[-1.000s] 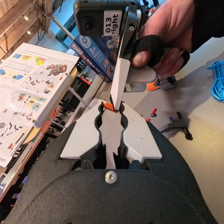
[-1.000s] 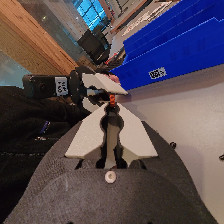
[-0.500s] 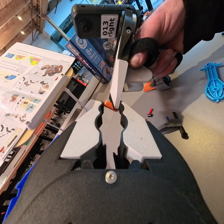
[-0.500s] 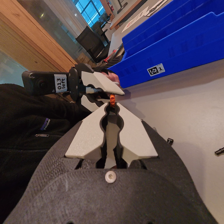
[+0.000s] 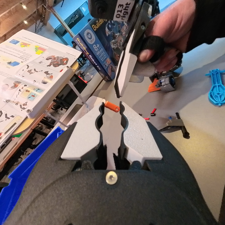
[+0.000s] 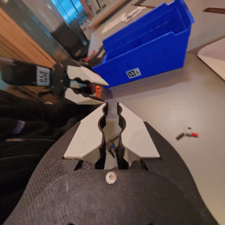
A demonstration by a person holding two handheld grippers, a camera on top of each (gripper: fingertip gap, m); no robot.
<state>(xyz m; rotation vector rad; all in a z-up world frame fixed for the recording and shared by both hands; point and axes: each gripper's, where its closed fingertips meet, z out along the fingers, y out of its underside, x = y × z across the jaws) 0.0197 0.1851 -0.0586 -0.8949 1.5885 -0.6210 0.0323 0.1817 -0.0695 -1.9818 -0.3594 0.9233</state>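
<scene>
Two tongs meet over a grey desk (image 5: 200, 152): the left tongs (image 5: 112, 107) grip one small orange piece (image 5: 112, 107) crosswise between their tips, a short rounded bar with a hole at its end and holes along its side. Right tongs (image 6: 112, 103), parted with nothing between them, hang just beside the orange piece. Beyond it stand an open instruction booklet (image 5: 30, 68), a kit box (image 5: 97, 51) and a blue bin (image 6: 152, 52).
</scene>
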